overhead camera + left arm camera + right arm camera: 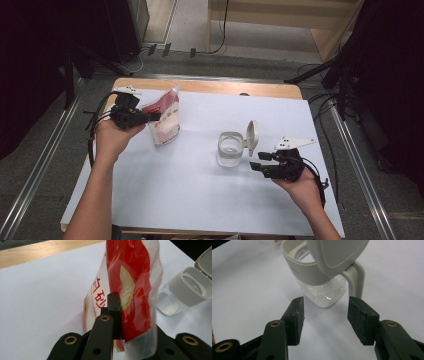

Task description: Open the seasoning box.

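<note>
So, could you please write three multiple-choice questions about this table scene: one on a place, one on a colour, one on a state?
1. Where does the jar stand?
A. left of the pouch
B. between the pouch and the right gripper
C. on the floor

2. What is the main colour of the pouch?
A. red
B. blue
C. green

3. How is the jar's lid?
A. screwed shut
B. flipped open
C. lying apart on the table

Answers:
1 B, the high view shows the jar just ahead of the right gripper.
2 A, red print on clear film, pinched by the left gripper.
3 B, the lid stands up on its hinge.

left gripper (150,116) clamped shut, right gripper (260,161) jaws apart
</note>
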`<action>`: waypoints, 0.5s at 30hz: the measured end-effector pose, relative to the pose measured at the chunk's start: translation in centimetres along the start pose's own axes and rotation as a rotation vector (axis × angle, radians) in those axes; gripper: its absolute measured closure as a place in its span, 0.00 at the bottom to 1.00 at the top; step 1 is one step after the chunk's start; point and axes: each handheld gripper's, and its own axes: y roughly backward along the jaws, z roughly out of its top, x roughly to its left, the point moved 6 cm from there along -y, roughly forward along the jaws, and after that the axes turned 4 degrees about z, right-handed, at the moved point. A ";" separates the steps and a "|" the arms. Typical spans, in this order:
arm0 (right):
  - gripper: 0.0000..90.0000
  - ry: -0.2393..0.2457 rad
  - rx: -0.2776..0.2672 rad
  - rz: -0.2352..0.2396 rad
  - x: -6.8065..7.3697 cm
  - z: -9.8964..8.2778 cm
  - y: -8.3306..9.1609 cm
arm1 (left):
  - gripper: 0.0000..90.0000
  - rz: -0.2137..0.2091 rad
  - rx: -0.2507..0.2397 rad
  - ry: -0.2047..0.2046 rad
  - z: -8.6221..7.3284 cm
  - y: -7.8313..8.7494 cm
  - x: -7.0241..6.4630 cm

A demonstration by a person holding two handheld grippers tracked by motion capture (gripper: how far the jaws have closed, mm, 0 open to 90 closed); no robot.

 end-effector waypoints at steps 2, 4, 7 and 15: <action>0.54 0.016 0.003 0.010 0.8 -0.2 0.1 | 1.00 -0.011 0.001 0.021 0.0 0.0 0.0; 0.54 0.013 0.007 0.013 1.0 -0.3 0.1 | 1.00 -0.033 0.003 0.040 0.1 0.0 0.0; 0.55 0.031 0.013 0.028 1.9 -0.4 0.1 | 1.00 -0.036 -0.001 0.042 0.2 0.1 -0.1; 0.58 0.075 0.021 0.063 3.1 -0.3 -0.4 | 1.00 -0.107 -0.007 0.064 0.6 1.2 -0.7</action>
